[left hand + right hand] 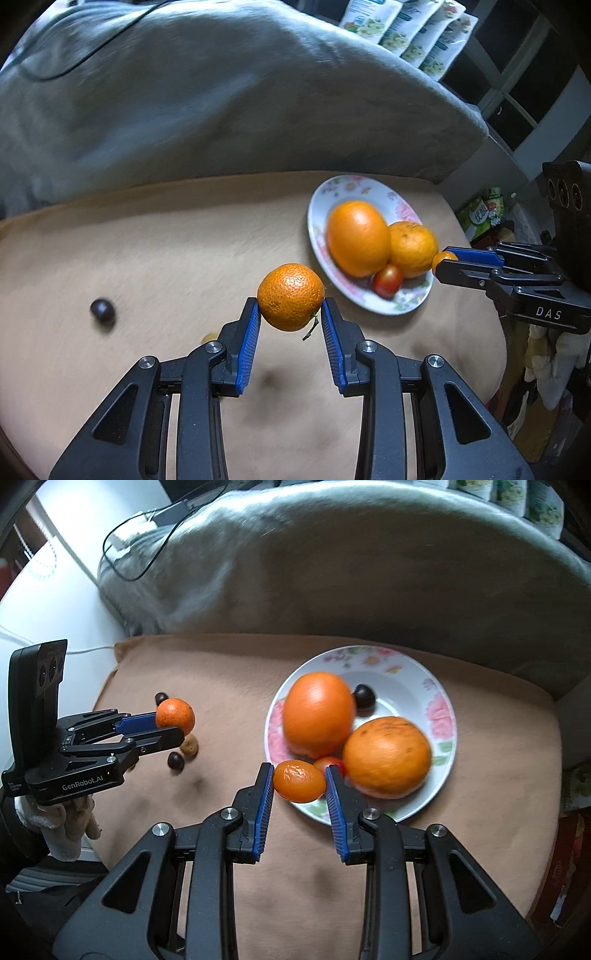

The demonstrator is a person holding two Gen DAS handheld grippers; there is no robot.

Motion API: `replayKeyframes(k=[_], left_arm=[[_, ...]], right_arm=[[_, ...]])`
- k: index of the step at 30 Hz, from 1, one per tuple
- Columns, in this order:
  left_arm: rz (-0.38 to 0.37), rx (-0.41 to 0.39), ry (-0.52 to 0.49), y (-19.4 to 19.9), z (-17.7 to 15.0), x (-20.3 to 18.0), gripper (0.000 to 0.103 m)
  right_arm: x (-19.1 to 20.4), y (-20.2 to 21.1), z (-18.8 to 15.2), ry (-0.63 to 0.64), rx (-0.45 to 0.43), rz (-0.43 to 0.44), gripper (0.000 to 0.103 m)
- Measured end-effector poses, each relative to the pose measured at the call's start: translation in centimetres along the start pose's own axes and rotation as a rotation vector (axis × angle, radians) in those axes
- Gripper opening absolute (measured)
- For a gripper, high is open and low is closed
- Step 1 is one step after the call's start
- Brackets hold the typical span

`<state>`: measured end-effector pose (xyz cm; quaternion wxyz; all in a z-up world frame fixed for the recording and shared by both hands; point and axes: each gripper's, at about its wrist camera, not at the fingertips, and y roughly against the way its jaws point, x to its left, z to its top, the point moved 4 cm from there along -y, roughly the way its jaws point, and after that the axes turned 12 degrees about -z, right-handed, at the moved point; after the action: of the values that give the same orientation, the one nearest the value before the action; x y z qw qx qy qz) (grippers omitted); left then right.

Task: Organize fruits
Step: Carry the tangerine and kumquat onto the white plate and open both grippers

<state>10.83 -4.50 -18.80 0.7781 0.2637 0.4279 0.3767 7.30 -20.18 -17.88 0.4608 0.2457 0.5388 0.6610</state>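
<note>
While both grippers are carrying fruit, the floral plate (436, 686) is sitting at centre right.

The left gripper (290, 306) is clamping a mandarin (290, 296) above the tan cloth (166, 251); the right gripper (300, 780) is pinching a kumquat (299, 781) over the plate's near rim. Two oranges (317, 714), a red fruit and a dark one are lying on the plate.

The plate (439, 716) is crowded: two big oranges (317, 714) fill its middle and near side, leaving open room only along the far rim. Left of it, tan cushion (229, 686) lies open up to small dark fruits (176, 760). A grey blanket (332, 565) walls the back.
</note>
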Motion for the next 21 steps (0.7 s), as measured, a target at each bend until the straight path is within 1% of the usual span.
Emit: replayKeyframes(k=[13, 21], left_arm=[[-0.025, -0.007, -0.073, -3.0, 4.5, -3.3, 0.032], [-0.036, -0.004, -0.087, -4.4, 6.0, -4.4, 0.032]], right_arm=[[-4.2, -0.1, 2.3, -0.041, -0.038, -0.030, 0.030], [-5.9, -0.7, 3.0, -0.047, -0.040, -0.037, 0.030]])
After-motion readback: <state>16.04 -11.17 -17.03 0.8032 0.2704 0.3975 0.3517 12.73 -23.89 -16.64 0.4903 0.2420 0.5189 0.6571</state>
